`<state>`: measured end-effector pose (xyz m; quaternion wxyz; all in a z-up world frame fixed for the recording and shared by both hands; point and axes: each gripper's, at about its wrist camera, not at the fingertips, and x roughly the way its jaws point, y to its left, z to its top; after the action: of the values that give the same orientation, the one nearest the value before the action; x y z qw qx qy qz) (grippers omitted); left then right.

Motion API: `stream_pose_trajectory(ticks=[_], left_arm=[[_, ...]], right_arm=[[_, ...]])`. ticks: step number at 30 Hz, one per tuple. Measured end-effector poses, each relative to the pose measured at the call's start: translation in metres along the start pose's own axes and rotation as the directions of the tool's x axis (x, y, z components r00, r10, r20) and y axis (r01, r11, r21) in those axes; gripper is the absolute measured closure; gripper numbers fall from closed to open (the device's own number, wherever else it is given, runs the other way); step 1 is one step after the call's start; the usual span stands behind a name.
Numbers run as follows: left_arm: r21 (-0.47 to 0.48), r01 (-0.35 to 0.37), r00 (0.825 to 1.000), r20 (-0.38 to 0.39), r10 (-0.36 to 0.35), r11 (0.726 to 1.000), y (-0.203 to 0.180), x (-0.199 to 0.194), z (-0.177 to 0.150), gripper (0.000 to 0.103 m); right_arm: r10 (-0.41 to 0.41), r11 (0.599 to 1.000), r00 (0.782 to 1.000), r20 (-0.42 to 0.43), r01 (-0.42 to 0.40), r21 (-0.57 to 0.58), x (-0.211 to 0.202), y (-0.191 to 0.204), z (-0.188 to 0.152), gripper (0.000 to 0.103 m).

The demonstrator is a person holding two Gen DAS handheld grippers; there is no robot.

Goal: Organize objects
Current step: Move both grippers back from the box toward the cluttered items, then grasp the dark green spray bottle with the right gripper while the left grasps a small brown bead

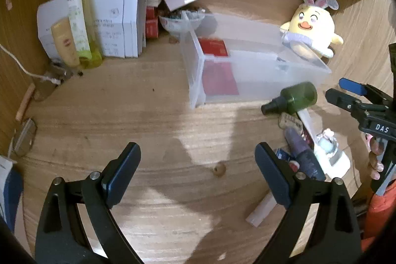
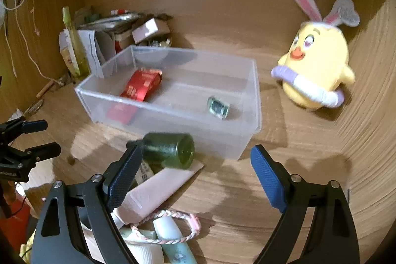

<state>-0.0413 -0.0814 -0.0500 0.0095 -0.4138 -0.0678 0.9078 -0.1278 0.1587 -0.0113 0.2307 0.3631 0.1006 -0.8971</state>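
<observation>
A clear plastic bin stands on the wooden desk and holds a red packet and a small green jar. The bin also shows in the left wrist view. A dark green spray bottle lies on its side in front of the bin, on a pile with a pink tube, a braided bracelet and pale tubes. My right gripper is open and empty just above this pile, its left finger beside the bottle. My left gripper is open and empty over bare desk. The bottle lies to its right.
A yellow chick plush with rabbit ears stands right of the bin. White boxes, a tall green spray bottle and a tan tube crowd the back left corner. A small bead lies on the desk.
</observation>
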Motion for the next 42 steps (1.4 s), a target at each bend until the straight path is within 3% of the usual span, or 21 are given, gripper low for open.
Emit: stream_pose_trajectory(ticks=[8, 10, 12, 14, 24, 27, 31, 35, 42], left_arm=[[0.009, 0.009, 1.000, -0.021, -0.009, 1.000, -0.003, 0.007, -0.014, 0.009], [0.015, 0.013, 1.000, -0.024, -0.013, 1.000, -0.005, 0.009, -0.017, 0.014], [0.029, 0.017, 0.999, -0.033, -0.016, 0.999, -0.007, 0.011, -0.019, 0.026], [0.045, 0.026, 0.999, -0.040, -0.025, 0.999, -0.010, 0.013, -0.020, 0.027], [0.108, 0.005, 1.000, -0.021, -0.003, 0.994, -0.022, 0.015, -0.026, 0.058], [0.130, -0.008, 1.000, -0.012, 0.009, 0.992, -0.026, 0.014, -0.028, 0.067], [0.122, -0.016, 1.000, -0.003, 0.016, 0.992, -0.025, 0.015, -0.027, 0.076], [0.107, -0.024, 1.000, 0.003, 0.024, 0.994, -0.023, 0.014, -0.027, 0.089], [0.092, -0.038, 0.999, 0.015, 0.037, 0.995, -0.021, 0.011, -0.029, 0.090]], right_arm=[[0.032, 0.999, 0.998, -0.056, -0.032, 0.009, 0.018, 0.000, -0.008, 0.015], [0.039, 0.999, 0.997, -0.063, -0.039, 0.002, 0.021, 0.002, -0.007, 0.015], [0.041, 0.999, 0.997, -0.065, -0.042, -0.007, 0.025, 0.004, -0.006, 0.015], [0.041, 0.999, 0.997, -0.068, -0.042, -0.017, 0.029, 0.006, -0.004, 0.015], [0.061, 0.998, 0.994, -0.091, -0.063, -0.020, 0.053, 0.014, 0.006, 0.018], [0.068, 0.997, 0.993, -0.094, -0.070, -0.027, 0.057, 0.018, 0.006, 0.023], [0.084, 0.995, 0.991, -0.104, -0.088, -0.038, 0.060, 0.023, 0.004, 0.040], [0.074, 0.996, 0.993, -0.094, -0.078, -0.045, 0.058, 0.025, 0.003, 0.041], [0.061, 0.996, 0.997, -0.053, -0.064, -0.061, 0.045, 0.025, 0.001, 0.042]])
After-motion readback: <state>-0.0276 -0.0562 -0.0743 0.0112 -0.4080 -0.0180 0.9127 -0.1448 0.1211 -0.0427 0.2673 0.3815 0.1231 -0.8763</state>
